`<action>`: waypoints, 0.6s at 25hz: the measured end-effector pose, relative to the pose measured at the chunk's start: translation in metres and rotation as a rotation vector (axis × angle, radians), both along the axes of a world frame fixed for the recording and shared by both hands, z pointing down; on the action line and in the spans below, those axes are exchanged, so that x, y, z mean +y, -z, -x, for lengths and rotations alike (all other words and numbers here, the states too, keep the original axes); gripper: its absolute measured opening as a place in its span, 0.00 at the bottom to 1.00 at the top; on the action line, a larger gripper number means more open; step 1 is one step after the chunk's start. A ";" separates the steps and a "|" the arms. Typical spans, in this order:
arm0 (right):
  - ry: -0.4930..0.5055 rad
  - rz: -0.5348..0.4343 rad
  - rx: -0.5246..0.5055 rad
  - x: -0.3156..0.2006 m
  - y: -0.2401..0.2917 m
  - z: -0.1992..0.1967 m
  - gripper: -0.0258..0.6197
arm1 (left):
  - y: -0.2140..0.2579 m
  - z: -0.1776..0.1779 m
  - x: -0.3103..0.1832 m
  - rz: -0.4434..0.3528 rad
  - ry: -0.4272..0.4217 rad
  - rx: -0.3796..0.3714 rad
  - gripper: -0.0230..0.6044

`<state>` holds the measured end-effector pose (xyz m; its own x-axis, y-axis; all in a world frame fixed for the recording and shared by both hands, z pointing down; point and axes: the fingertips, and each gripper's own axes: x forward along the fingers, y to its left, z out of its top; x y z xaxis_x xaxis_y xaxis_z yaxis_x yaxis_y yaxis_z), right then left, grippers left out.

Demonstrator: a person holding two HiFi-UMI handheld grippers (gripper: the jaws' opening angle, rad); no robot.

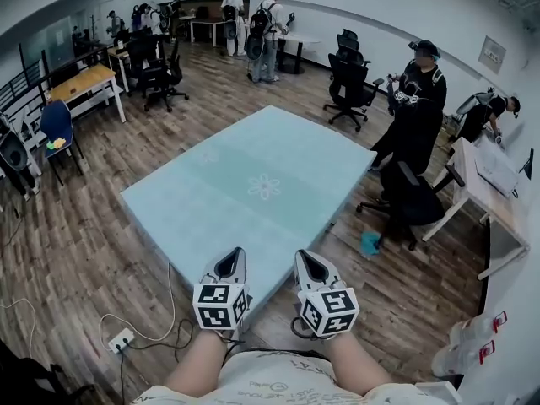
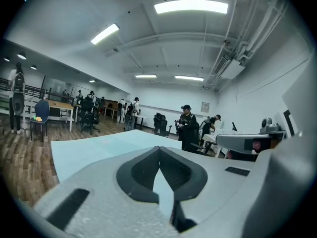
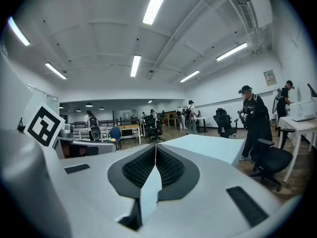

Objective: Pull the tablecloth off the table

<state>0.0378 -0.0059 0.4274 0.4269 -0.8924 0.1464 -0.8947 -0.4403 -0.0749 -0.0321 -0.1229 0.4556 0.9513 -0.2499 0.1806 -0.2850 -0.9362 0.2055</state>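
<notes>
Head view: the tablecloth (image 1: pixel 253 184) spreads up-frame from bottom centre, where the left gripper (image 1: pixel 229 267) and right gripper (image 1: pixel 309 267) meet its near edge side by side. Left gripper view: jaws closed on a cloth fold. Right gripper view: likewise pinching cloth.

Open-plan office. Black swivel chairs (image 1: pixel 350 78) and desks (image 1: pixel 84 81) line the far and right walls, wood-plank floor (image 1: pixel 76 226), strip lights (image 2: pixel 190 6) overhead. People with backpacks (image 1: pixel 266 28) stand at the far end.
</notes>
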 end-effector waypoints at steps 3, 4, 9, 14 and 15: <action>0.012 0.010 -0.005 -0.014 -0.003 -0.010 0.06 | -0.008 -0.003 -0.014 0.014 0.018 -0.015 0.06; 0.014 0.012 -0.007 -0.018 -0.004 -0.013 0.06 | -0.011 -0.004 -0.018 0.018 0.025 -0.022 0.06; 0.035 0.027 -0.011 -0.042 -0.010 -0.032 0.06 | -0.022 -0.006 -0.045 0.032 0.075 -0.038 0.06; 0.062 0.026 -0.007 -0.064 -0.011 -0.062 0.06 | -0.034 -0.015 -0.075 0.041 0.149 -0.058 0.06; 0.072 0.026 -0.007 -0.068 -0.012 -0.071 0.06 | -0.035 -0.019 -0.080 0.044 0.167 -0.063 0.06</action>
